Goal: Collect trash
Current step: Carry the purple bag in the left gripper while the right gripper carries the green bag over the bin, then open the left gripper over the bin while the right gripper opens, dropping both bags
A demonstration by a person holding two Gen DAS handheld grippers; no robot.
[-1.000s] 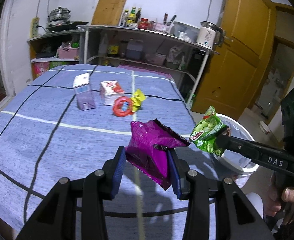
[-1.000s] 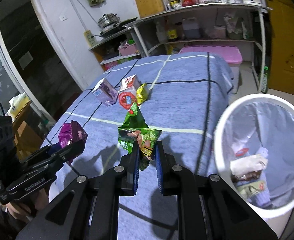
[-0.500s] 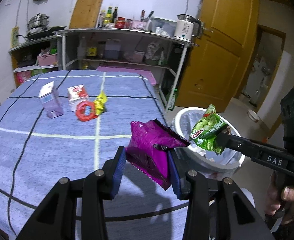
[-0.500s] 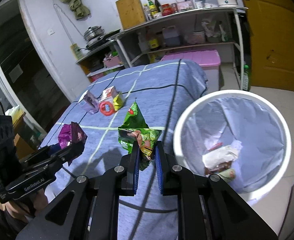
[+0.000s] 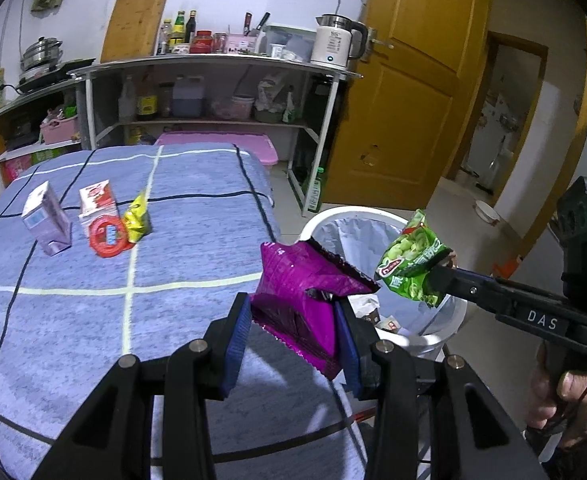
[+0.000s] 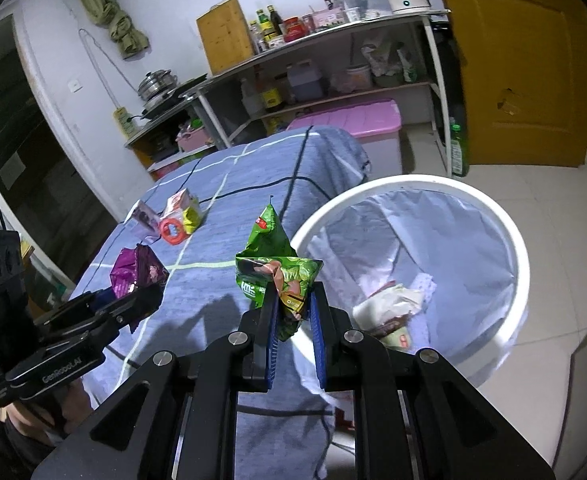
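Two snack bags [image 5: 305, 304] [image 5: 413, 268], two cartons [image 5: 47, 220] [image 5: 97, 200], one bin [image 6: 505, 240], one red ring [image 5: 108, 236]

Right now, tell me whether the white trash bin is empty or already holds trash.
Already holds trash. The white trash bin has crumpled wrappers lying at the bottom of its liner, with most of its depth unfilled.

Bin [image 6: 409, 184] sits on floor just off table [image 5: 197, 248] right edge, wrappers inside; two cartons [image 5: 47, 220], ring [image 5: 108, 236], small packet [image 5: 138, 220] clustered far-left on table; shelf unit [image 5: 213, 92] behind table, door [image 5: 409, 92] to its right.
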